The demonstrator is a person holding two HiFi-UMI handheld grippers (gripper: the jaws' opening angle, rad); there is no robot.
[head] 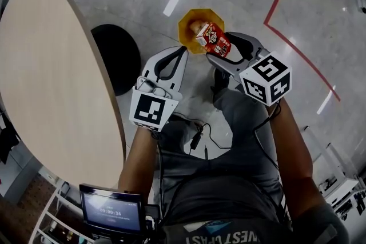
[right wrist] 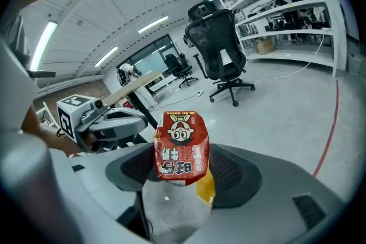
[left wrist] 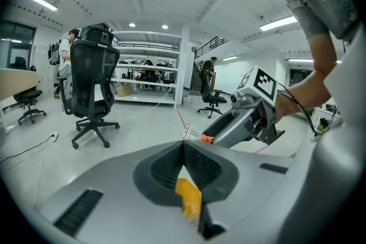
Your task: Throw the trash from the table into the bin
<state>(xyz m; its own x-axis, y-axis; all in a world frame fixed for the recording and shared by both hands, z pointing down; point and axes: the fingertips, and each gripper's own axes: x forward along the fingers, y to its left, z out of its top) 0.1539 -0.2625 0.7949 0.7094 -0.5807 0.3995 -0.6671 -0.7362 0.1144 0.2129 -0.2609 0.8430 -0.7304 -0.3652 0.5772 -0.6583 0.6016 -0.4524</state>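
Note:
A red carton (head: 213, 40) printed with a cartoon face is clamped between the jaws of my right gripper (head: 221, 46), which is shut on it. It hangs right over the open yellow bin (head: 193, 24) on the floor. In the right gripper view the carton (right wrist: 182, 148) stands upright between the pads, with the bin's yellow (right wrist: 206, 190) showing beneath. My left gripper (head: 183, 50) hovers just left of the bin, shut with nothing in it; in its own view the left gripper (left wrist: 183, 144) has its jaws meeting at the tip, and the right gripper (left wrist: 243, 120) shows beyond.
The round wooden table (head: 51, 66) fills the left side, with a black round base (head: 117, 57) on the floor beside it. Red tape (head: 280, 3) marks the floor at the far right. A black office chair (left wrist: 91, 86) stands further off. A small screen (head: 111, 211) sits near my body.

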